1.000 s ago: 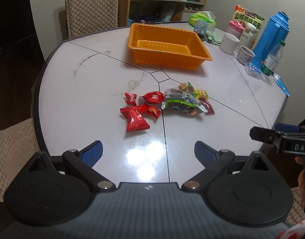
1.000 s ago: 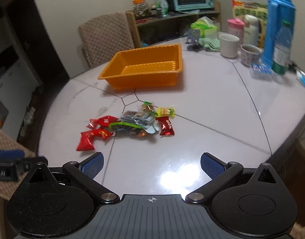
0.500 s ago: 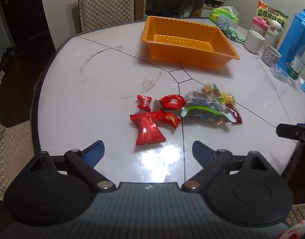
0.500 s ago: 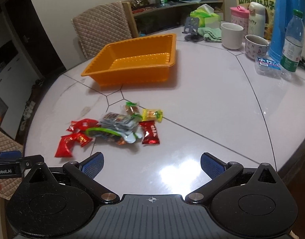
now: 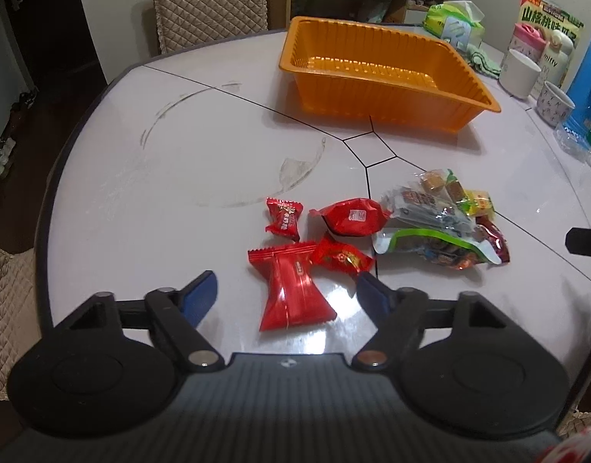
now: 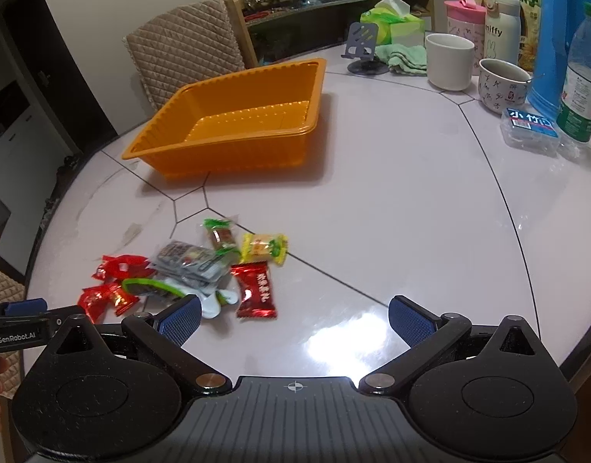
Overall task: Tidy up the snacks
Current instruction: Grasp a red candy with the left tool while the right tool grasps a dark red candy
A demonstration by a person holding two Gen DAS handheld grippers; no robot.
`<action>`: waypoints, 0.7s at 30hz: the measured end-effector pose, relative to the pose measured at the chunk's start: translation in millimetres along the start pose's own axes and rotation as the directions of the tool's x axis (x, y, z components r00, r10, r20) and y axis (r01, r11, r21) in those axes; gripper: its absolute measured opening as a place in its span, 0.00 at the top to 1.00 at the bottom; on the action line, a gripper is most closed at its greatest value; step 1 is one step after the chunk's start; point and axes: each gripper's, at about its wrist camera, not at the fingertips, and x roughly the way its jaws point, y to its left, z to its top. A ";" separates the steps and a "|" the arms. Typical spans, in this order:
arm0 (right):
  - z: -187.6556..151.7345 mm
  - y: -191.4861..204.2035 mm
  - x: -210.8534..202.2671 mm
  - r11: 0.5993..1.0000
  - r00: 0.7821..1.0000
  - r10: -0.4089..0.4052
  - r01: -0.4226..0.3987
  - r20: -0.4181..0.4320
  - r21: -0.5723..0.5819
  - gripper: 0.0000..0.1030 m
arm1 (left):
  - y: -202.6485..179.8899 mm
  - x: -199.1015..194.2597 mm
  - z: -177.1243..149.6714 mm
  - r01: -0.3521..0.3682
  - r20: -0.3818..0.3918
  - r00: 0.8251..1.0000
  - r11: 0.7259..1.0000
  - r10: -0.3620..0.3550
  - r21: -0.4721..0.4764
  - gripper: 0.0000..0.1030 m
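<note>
Several wrapped snacks lie in a loose pile on the white table. In the left wrist view my left gripper point(image 5: 286, 291) is open, its jaws on either side of a large red packet point(image 5: 293, 289). Smaller red candies point(image 5: 284, 218) and a green-edged bag point(image 5: 430, 245) lie beyond. An empty orange tray point(image 5: 380, 73) stands farther back. In the right wrist view my right gripper point(image 6: 293, 318) is open and empty, just short of a dark red packet point(image 6: 255, 289) and a yellow candy point(image 6: 262, 249). The tray point(image 6: 237, 127) shows here too.
Cups point(image 6: 448, 61), a blue thermos point(image 6: 561, 34), a water bottle point(image 6: 583, 77), a small clear box point(image 6: 531, 129), a tissue pack point(image 6: 395, 19) and a phone stand point(image 6: 363, 48) crowd the table's far right. A quilted chair point(image 5: 206, 0) stands behind the table.
Both grippers moved forward and down toward the snack pile. The left gripper's jaws now flank the large red packet. Both stay open.
</note>
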 end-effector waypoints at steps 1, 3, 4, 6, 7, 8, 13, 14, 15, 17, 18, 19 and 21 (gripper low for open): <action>1.5 -1.8 2.3 1.000 1.000 -0.001 0.001 -0.002 0.002 0.00 | 0.3 3.1 1.2 -0.002 -0.002 1.000 1.000 0.002 -0.004 0.30; 3.6 -4.8 6.1 1.000 1.000 -0.001 0.001 -0.005 0.006 0.00 | 0.9 8.1 2.9 -0.004 -0.005 1.000 1.000 0.004 -0.009 0.34; 4.3 -5.7 7.8 1.000 1.000 -0.001 0.001 -0.007 0.007 0.00 | 0.5 10.2 4.0 -0.003 -0.008 1.000 1.000 0.003 -0.007 0.36; 5.9 -7.8 11.4 1.000 1.000 -0.001 0.001 -0.011 0.008 0.00 | -0.3 15.5 4.7 -0.008 -0.020 1.000 1.000 0.008 -0.001 0.39; 6.7 -8.7 13.1 1.000 1.000 0.000 0.000 -0.013 0.008 0.00 | -0.3 18.0 4.9 -0.008 -0.027 1.000 1.000 0.008 0.002 0.43; 7.1 -9.7 14.3 1.000 1.000 0.001 -0.001 -0.014 0.007 0.00 | -0.4 20.1 4.6 -0.004 -0.033 0.999 1.000 0.004 0.004 0.48; 9.9 -12.0 20.8 1.000 1.000 0.006 -0.006 -0.017 0.006 0.00 | 0.8 27.5 4.6 0.008 -0.058 0.998 1.000 -0.008 0.001 0.59; 10.3 -12.1 21.9 1.000 1.000 0.009 -0.009 -0.018 0.005 0.01 | 1.1 28.4 4.4 0.009 -0.061 0.998 1.000 -0.009 0.001 0.62; 10.6 -12.1 23.0 1.000 1.000 0.012 -0.012 -0.019 0.003 0.01 | 1.3 29.2 4.4 0.010 -0.063 0.998 1.000 -0.010 0.000 0.64; 11.2 -10.6 25.6 1.000 1.000 0.020 -0.020 -0.024 -0.005 0.07 | 2.1 30.4 4.8 0.019 -0.069 0.997 1.000 -0.020 -0.005 0.72; 11.5 -9.6 27.3 1.000 0.999 0.024 -0.024 -0.028 -0.009 0.08 | 2.4 30.4 4.7 0.021 -0.069 0.997 1.000 -0.022 -0.006 0.72; 11.4 -8.6 28.8 1.000 0.999 0.027 -0.027 -0.031 -0.013 0.09 | 2.3 29.8 4.4 0.021 -0.066 0.998 1.000 -0.021 -0.004 0.73; 10.8 -6.4 31.6 0.999 0.999 0.033 -0.033 -0.035 -0.022 0.11 | 2.6 28.3 3.6 0.022 -0.061 0.998 1.000 -0.021 0.004 0.75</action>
